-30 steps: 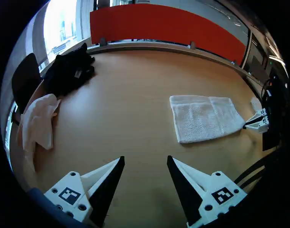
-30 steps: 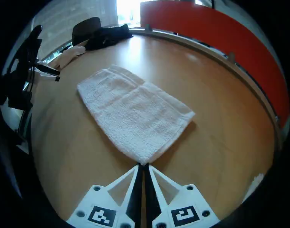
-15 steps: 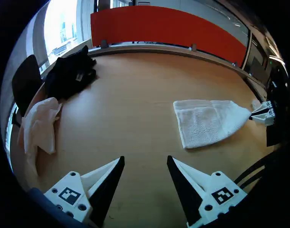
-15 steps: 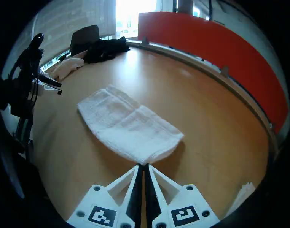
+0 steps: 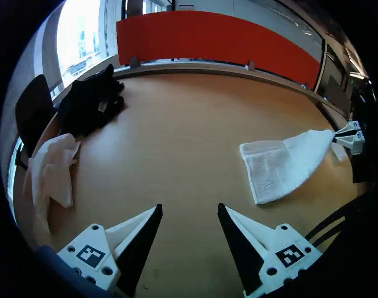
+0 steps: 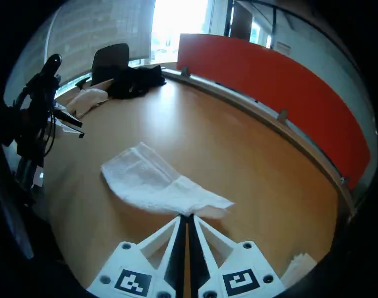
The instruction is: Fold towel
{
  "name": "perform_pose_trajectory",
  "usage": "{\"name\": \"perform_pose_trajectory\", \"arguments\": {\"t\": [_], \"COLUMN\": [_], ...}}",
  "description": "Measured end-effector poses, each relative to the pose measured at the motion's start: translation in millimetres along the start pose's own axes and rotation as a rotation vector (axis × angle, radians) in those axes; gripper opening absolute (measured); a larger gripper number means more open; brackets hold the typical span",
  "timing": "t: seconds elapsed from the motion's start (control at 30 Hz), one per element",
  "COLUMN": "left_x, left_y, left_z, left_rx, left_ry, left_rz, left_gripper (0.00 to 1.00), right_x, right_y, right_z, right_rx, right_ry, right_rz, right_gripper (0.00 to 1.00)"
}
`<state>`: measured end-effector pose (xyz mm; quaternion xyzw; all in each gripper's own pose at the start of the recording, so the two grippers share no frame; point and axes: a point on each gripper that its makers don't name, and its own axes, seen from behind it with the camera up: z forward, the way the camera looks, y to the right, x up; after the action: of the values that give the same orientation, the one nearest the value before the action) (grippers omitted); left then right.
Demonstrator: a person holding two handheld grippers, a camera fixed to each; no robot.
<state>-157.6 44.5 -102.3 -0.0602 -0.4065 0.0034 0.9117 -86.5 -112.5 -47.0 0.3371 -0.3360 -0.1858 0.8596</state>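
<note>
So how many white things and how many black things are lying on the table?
White: 3 (the towel, the crumpled cloth, a small scrap)
Black: 1 (a dark heap, either a bag or clothing, I cannot tell which)
Total: 4

the table [image 5: 179, 129] lies bare and wide ahead of the left claw [image 5: 189, 213], whose fingers stand apart; a claw could pass freely over its middle. along the left edge 2 things stand in the way: a black heap of clothing [image 5: 90, 102] and, nearer, a crumpled white cloth [image 5: 50, 166], with a chair [image 5: 32, 107] behind them. a red panel [image 5: 214, 37] walls off the far edge. to the right the towel [image 5: 278, 166] covers part of the table, 1 corner raised off it in the pinched right claw [image 6: 188, 217].
</note>
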Motion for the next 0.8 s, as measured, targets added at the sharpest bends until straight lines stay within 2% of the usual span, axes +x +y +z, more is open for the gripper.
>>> {"name": "perform_pose_trajectory", "arguments": {"t": [0.47, 0.8], "left_x": [7, 9], "left_y": [5.6, 8.9], "left_z": [-0.2, 0.2], "left_rx": [-0.005, -0.008], "left_ry": [0.009, 0.011], "left_rz": [0.004, 0.006], "left_gripper": [0.82, 0.82], "right_x": [24, 28], "right_y": [13, 18], "right_z": [-26.0, -30.1], "right_rx": [-0.04, -0.047], "right_ry": [0.046, 0.055], "right_rz": [-0.039, -0.051], "right_gripper": [0.05, 0.05]}}
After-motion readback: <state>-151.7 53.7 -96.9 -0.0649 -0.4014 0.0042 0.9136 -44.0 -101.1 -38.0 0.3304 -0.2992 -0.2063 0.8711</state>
